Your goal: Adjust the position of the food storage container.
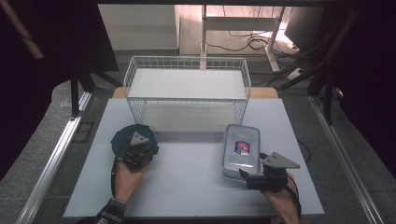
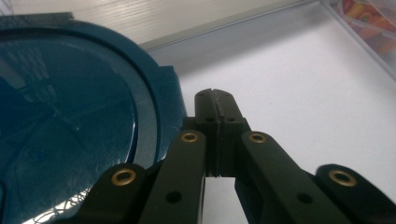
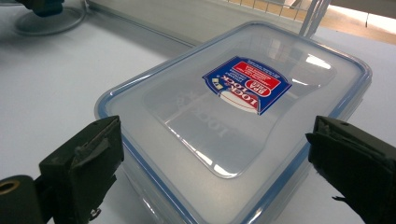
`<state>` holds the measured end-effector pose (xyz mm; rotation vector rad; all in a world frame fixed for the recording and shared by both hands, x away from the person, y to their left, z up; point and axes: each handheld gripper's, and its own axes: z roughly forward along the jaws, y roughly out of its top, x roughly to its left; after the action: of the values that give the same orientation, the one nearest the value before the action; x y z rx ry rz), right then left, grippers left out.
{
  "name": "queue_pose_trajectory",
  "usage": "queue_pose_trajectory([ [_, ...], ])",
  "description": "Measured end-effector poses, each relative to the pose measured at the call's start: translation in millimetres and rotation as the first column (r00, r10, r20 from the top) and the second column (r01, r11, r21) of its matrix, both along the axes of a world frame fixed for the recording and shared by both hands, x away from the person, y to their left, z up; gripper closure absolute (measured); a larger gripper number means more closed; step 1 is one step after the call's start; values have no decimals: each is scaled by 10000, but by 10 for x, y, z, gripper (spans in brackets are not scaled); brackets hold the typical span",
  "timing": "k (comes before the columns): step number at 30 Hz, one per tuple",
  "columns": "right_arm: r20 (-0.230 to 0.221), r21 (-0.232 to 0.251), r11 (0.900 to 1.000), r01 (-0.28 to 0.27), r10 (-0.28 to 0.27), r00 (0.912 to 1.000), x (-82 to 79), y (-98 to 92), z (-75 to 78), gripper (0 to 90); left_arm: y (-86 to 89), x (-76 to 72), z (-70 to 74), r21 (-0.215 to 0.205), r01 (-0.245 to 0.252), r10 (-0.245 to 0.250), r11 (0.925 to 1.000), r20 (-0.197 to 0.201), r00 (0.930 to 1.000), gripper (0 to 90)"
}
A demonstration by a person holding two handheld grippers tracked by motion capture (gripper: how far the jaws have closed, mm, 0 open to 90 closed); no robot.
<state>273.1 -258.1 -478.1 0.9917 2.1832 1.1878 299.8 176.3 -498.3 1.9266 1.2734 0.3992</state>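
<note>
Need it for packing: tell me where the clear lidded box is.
In the high view the clear lidded box lies on the table's right half, in front of the wire basket's right corner, between the right gripper's open jaws.

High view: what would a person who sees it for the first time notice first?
Probably the white wire basket at the far side of the table. Then the clear box with a red and blue label at the near right, between the open jaws of the right gripper. At the near left, the left gripper is shut beside a dark blue lid.
</note>
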Motion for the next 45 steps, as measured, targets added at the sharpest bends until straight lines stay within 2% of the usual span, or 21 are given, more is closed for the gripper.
queue_pose_trajectory([
  [3, -28, -24, 10000, 1, -1, 10000, 0, 5, -4, 33, 51, -29, -1, -5, -48, 48, 10000, -1, 10000, 900],
  [4, -29, -28, 10000, 2, -2, 10000, 0, 5, -3, 33, 115, -44, -7, -284, -90, 88, 9996, -83, 9999, 900],
  [5, -30, -27, 10000, 7, -7, 10000, -1, 4, -3, 33, 115, -44, -7, -284, -90, 88, 9996, -83, 9999, 900],
  [6, -30, -31, 10000, 12, -12, 10000, -1, 1, -2, 34, 186, -66, -6, -427, -173, 166, 9989, -186, 9997, 900],
  [11, -21, 5, 10000, 72, -72, 10000, 6, -17, 3, 34, 263, -107, 10, -409, -380, 368, 9984, -311, 9988, 900],
  [12, -32, 38, 9999, 109, -109, 9999, 13, -19, 4, 35, 226, -80, 49, -175, -465, 462, 9988, -150, 9988, 900],
  [15, 6, 28, 9999, 154, -154, 9999, 14, -21, 16, 35, 111, 32, 113, -196, -295, 294, 9994, -69, 9995, 900],
  [16, 25, 33, 9998, 172, -172, 9998, 10, -22, 21, 35, 61, 79, 125, -9, -245, 245, 9997, -76, 9997, 900],
  [17, 44, 29, 9998, 189, -189, 9998, 6, -25, 26, 35, 61, 79, 125, -9, -245, 245, 9997, -76, 9997, 900],
  [18, 44, 29, 9998, 189, -189, 9998, 6, -25, 26, 35, 20, 133, 123, 166, -247, 249, 9996, -135, 9996, 900],
  [19, 75, 49, 9998, 174, -174, 9998, 3, -30, 30, 36, -26, 236, 87, 269, -435, 445, 9987, -395, 9982, 900],
  [20, 69, 53, 9998, 176, -177, 9998, 3, -32, 28, 36, -33, 280, 63, 428, -520, 543, 9977, -531, 9971, 900],
  [21, 69, 53, 9998, 176, -177, 9998, 3, -32, 28, 36, -33, 280, 63, 428, -520, 543, 9977, -531, 9971, 900],
  [22, 19, 39, 9998, 185, -186, 9998, 6, -33, 18, 38, -9, 330, 29, 256, -529, 546, 9983, -734, 9958, 900],
  [24, -3, 12, 9998, 188, -188, 9998, 9, -34, 14, 38, -7, 332, 31, 217, -544, 559, 9983, -762, 9955, 900],
  [25, -90, -40, 9998, 205, -205, 9997, 16, -31, -2, 39, -5, 322, 40, 328, -479, 501, 9983, -723, 9961, 900],
  [29, -121, -116, 9997, 205, -207, 9997, 14, -26, -13, 40, 58, 274, 39, 25, -424, 425, 9991, -681, 9968, 900],
  [31, -108, -99, 9998, 192, -193, 9998, 12, -28, -9, 41, 97, 239, 39, 37, -368, 370, 9993, -697, 9969, 900],
  [45, -190, -91, 9997, 235, -237, 9995, 27, -46, -26, 41, 311, 63, 33, -167, -558, 543, 9983, -812, 9952, 900],
])
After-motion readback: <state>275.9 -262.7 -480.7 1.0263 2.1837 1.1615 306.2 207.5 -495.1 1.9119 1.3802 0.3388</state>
